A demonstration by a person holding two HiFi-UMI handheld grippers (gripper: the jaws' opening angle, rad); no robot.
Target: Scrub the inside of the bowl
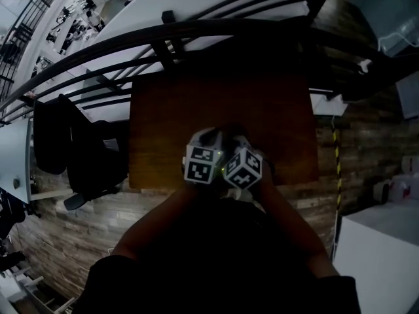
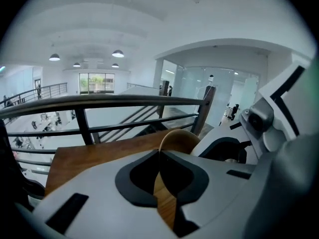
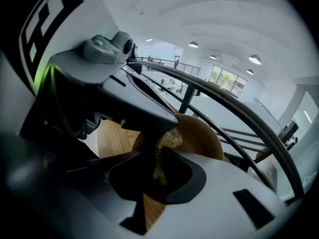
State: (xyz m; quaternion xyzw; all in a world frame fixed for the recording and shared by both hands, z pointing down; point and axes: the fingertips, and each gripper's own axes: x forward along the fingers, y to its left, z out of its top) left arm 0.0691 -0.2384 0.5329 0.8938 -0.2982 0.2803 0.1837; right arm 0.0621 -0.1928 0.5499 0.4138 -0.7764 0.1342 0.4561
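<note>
Head view, dim: left hand-held gripper (image 1: 204, 142) and right hand-held gripper (image 1: 241, 150) close together above near edge of wooden table (image 1: 222, 97).

Left gripper view: jaws clamped on rim of wooden bowl (image 2: 180, 137); railing (image 2: 99, 101) beyond.

Right gripper view: jaws pinch yellowish scrub pad (image 3: 167, 141), which is pressed against bowl's inside.

The dark brown wooden table (image 1: 196, 103) lies bare up to the black metal railing (image 1: 196, 28) barring its far edge. A black office chair (image 1: 91, 156) crowds the left side. Near the front, the left gripper (image 2: 159, 154), clamped on the round tan wooden bowl (image 2: 180, 138), and the right gripper (image 3: 155, 157), pinching a fibrous scrub pad (image 3: 169, 140), sit close together.
</note>
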